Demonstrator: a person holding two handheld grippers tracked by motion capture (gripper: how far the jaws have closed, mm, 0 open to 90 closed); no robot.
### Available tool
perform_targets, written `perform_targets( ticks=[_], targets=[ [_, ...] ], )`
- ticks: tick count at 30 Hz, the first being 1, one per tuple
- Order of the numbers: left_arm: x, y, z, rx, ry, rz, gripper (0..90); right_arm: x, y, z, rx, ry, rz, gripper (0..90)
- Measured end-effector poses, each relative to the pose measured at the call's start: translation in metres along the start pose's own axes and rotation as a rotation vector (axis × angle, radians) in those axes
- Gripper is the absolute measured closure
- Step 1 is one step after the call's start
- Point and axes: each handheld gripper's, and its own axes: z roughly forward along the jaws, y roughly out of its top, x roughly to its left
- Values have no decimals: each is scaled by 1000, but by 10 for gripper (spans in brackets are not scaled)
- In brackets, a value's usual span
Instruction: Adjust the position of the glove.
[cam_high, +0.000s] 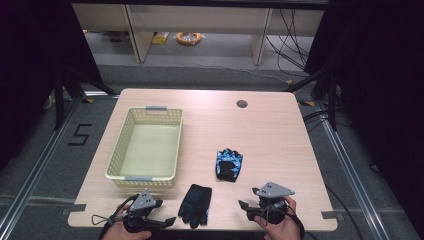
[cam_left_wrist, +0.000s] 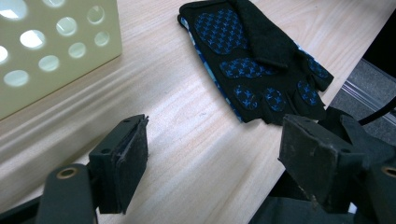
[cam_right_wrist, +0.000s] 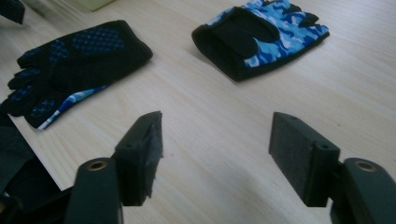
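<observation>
While the high view shows the basket (cam_high: 146, 148), the right gripper view shows both gloves (cam_right_wrist: 74, 60).

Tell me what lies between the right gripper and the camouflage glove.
Nothing: in the right gripper view, bare wooden table runs from the open right gripper to the camouflage glove. The palm-up glove lies off to the side.

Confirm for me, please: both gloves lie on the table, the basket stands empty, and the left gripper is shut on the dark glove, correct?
Not quite. The left gripper holds nothing: in the left gripper view its jaws stand open over bare table, short of the dark glove. The rest holds: both that glove and the blue patterned glove lie on the table, and the basket is empty.
</observation>
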Motion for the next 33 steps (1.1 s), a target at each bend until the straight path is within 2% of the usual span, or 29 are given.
perform_targets(
  ticks=[1, 2, 3, 4, 6, 7, 8, 10, 11, 14, 15, 16, 18, 20, 22, 23, 24, 25, 27, 28, 29, 30, 31, 33],
  targets=[
    [0, 0, 0, 0, 0, 0, 234, 0, 0, 0, 0, 0, 0, 374],
    [-2, 1, 2, -18, -4, -26, 235, 0, 3, 1, -9, 22, -14, 421],
    [-2, 1, 2, 3, -4, -31, 236, 1, 5, 2, -13, 24, -18, 444],
    [-5, 1, 4, -30, -10, -48, 238, 1, 7, 4, -19, 33, -25, 466],
    [-7, 3, 5, -31, -24, -64, 245, 4, 14, 6, -24, 49, -29, 502],
    [-7, 3, 5, -31, -24, -64, 247, 4, 14, 6, -24, 49, -29, 502],
    [-6, 4, 5, -21, -45, -56, 247, 4, 17, 7, -24, 57, -43, 520],
    [-9, 5, 8, -28, -41, -76, 259, 7, 24, 13, -25, 76, -61, 546],
    [-8, 6, 9, -38, -42, -55, 261, 10, 27, 16, -27, 87, -61, 562],
    [-10, 8, 10, -48, -38, -60, 279, 16, 38, 25, -29, 112, -116, 595],
    [-11, 9, 10, -40, -47, -78, 283, 18, 41, 27, -34, 114, -129, 603],
    [-12, 10, 12, -61, -34, -63, 292, 21, 45, 31, -35, 128, -132, 615],
    [-13, 12, 15, -50, -31, -69, 297, 25, 53, 38, -34, 150, -143, 631],
    [-14, 15, 17, -39, -26, -45, 313, 31, 64, 50, -24, 158, -172, 656],
    [-16, 16, 21, -45, -12, -42, 324, 33, 69, 59, -8, 182, -173, 668],
    [-15, 17, 22, -22, -5, -46, 324, 33, 69, 59, -8, 182, -173, 668],
    [-15, 18, 22, -24, -18, -24, 349, 35, 73, 68, -1, 185, -176, 679],
    [-15, 20, 23, -10, -7, -17, 351, 36, 76, 72, 16, 195, -182, 685],
    [-15, 20, 24, -9, -7, -18, 357, 36, 78, 77, 20, 203, -192, 688],
    [-16, 20, 26, -18, -5, -28, 370, 38, 79, 81, 37, 204, -181, 692],
    [-16, 20, 27, -16, -10, -30, 382, 40, 82, 92, 43, 210, -188, 697],
    [-16, 20, 27, 1, -15, -32, 387, 41, 82, 94, 46, 210, -185, 697],
    [-16, 19, 27, 6, -13, -14, 392, 41, 84, 96, 69, 216, -190, 697],
    [-17, 19, 28, 9, -17, -25, 403, 42, 84, 99, 68, 220, -180, 699]
  ],
)
